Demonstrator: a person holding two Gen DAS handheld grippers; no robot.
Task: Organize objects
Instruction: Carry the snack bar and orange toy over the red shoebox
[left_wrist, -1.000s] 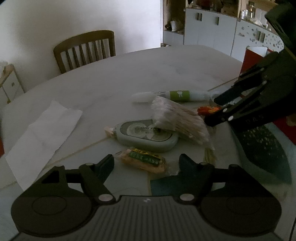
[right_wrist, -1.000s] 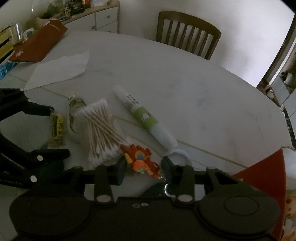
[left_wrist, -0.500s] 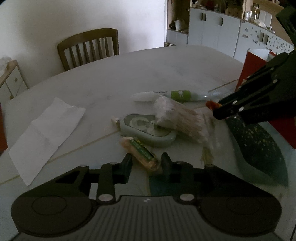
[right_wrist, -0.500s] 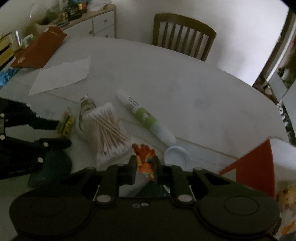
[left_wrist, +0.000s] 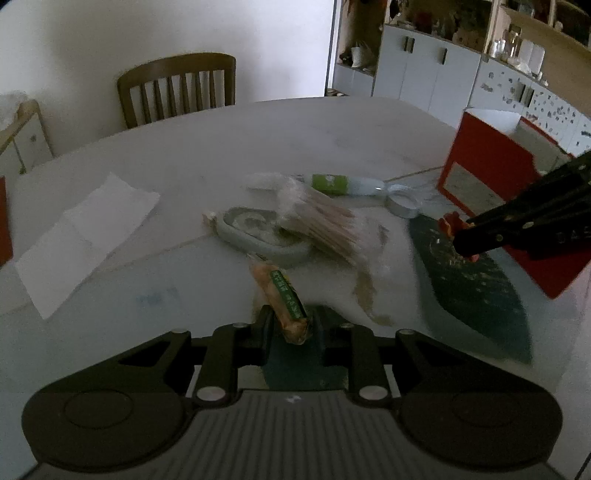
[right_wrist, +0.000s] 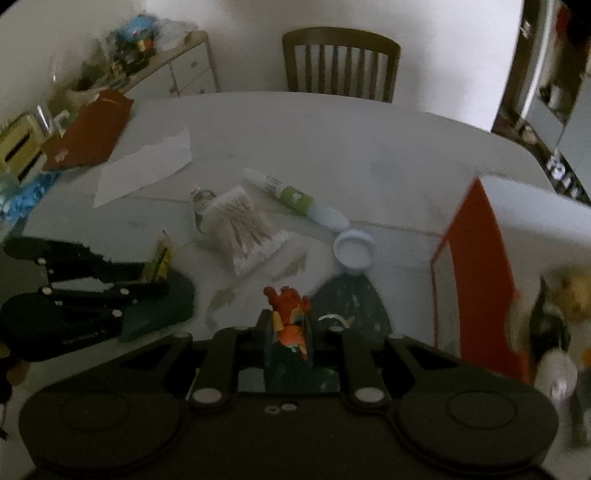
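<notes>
- the left gripper (left_wrist: 289, 325) is clamped on a small orange snack packet with a green label (left_wrist: 282, 295); the packet sticks up tilted between the jaws, off the table (left_wrist: 314, 133).
- the right gripper (right_wrist: 289, 325) is clamped on a red-orange toy figure (right_wrist: 290, 314), whose top pokes out above the jaws.
- in the left wrist view the right gripper (left_wrist: 461, 236) enters at 3 o'clock with the toy's red edge showing at its tip.
- on the table, at 12 o'clock of the left gripper, a bag of cotton swabs (left_wrist: 321, 221) lies partly over a grey oval case (left_wrist: 255, 232).
- a white tube with a green band (left_wrist: 332, 182) lies beyond the swabs, its end near a round white lid (left_wrist: 402, 203).
- a red box (left_wrist: 491, 162) stands at 2 o'clock.
- a white paper sheet (left_wrist: 81, 236) lies flat at 10 o'clock.
- a wooden chair (left_wrist: 177, 88) stands at the table's far edge.
</notes>
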